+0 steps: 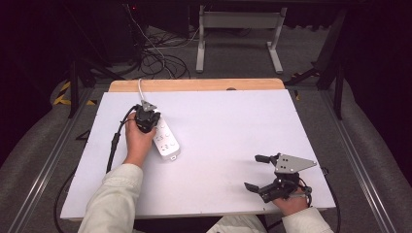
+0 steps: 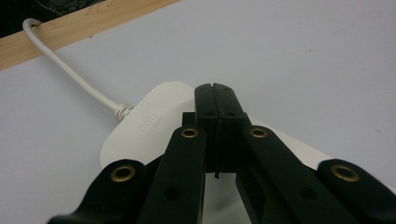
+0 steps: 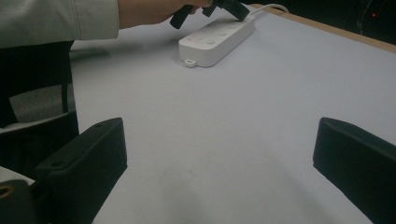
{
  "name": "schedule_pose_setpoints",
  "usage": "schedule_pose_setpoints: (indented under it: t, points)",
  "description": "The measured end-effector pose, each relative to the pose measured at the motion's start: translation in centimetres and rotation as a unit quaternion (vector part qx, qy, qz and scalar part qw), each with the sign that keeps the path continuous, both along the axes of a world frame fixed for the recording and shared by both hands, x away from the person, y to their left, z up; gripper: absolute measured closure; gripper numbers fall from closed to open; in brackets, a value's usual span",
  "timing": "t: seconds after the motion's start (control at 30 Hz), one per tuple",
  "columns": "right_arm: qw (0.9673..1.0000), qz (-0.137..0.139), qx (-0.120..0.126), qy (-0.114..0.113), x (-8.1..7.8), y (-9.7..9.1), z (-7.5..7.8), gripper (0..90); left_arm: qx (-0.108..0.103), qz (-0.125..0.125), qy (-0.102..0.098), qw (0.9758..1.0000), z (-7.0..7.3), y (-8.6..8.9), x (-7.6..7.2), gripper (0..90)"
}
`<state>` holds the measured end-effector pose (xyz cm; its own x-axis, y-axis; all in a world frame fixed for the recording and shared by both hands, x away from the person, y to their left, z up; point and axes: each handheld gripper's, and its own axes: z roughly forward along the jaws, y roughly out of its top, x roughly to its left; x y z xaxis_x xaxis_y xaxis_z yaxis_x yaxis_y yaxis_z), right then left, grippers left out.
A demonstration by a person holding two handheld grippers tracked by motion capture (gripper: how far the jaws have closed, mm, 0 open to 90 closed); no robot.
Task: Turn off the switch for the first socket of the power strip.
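The left gripper (image 2: 215,93) had its jaws pressed shut with nothing between them, tips down over the cord end of the white power strip (image 1: 164,138). The right gripper (image 1: 257,172) rested well apart from the strip, jaws wide open around bare white tabletop (image 3: 224,140).

Power strip (image 1: 165,138) at worktop (image 1: 228,121) left; grippers on opposite sides.
Strip lies on the sheet (image 1: 218,184), left of centre; its cord (image 1: 140,90) runs back over the far edge. L gripper (image 1: 145,119) sits over the strip's far end, fingers (image 2: 216,100) together, tips on or just above the top, can't tell which. R gripper (image 1: 260,172) at near right corner, well apart from strip, fingers spread towards the left over bare sheet.
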<state>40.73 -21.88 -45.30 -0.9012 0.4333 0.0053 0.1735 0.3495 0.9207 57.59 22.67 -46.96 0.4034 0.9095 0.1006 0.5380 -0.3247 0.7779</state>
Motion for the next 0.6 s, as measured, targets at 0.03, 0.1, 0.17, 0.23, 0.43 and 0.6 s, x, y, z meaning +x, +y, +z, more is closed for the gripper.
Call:
schedule_pose_setpoints:
  t: [0.03, 0.1, 0.17, 0.23, 0.43, 0.6]
  points:
    - [1.0000, 0.000, -0.001, 0.000, 0.01, 0.00, 0.00, 3.3, -0.001, 0.001, 0.001, 1.0000, 0.01, -0.01, 0.01, 90.0]
    - [1.0000, 0.000, -0.001, 0.000, 0.00, 0.02, 0.01, 3.3, 0.000, 0.003, 0.000, 1.0000, 0.03, 0.00, 0.04, 90.0]
    - [1.0000, 0.000, -0.001, 0.000, 0.00, 0.01, 0.00, 3.3, -0.003, 0.004, 0.003, 1.0000, 0.02, 0.00, 0.02, 90.0]
    - [1.0000, 0.001, 0.000, 0.000, 0.02, 0.01, -0.01, 3.3, -0.007, 0.002, 0.003, 1.0000, 0.00, 0.07, 0.04, 90.0]
    - [1.0000, 0.000, -0.002, 0.000, 0.00, 0.07, -0.02, 3.3, -0.010, 0.005, 0.005, 0.9999, 0.03, 0.16, 0.07, 90.0]
    - [1.0000, 0.001, -0.001, 0.001, -0.01, 0.08, -0.02, 3.3, -0.010, 0.006, 0.006, 0.9999, 0.05, 0.08, 0.04, 90.0]
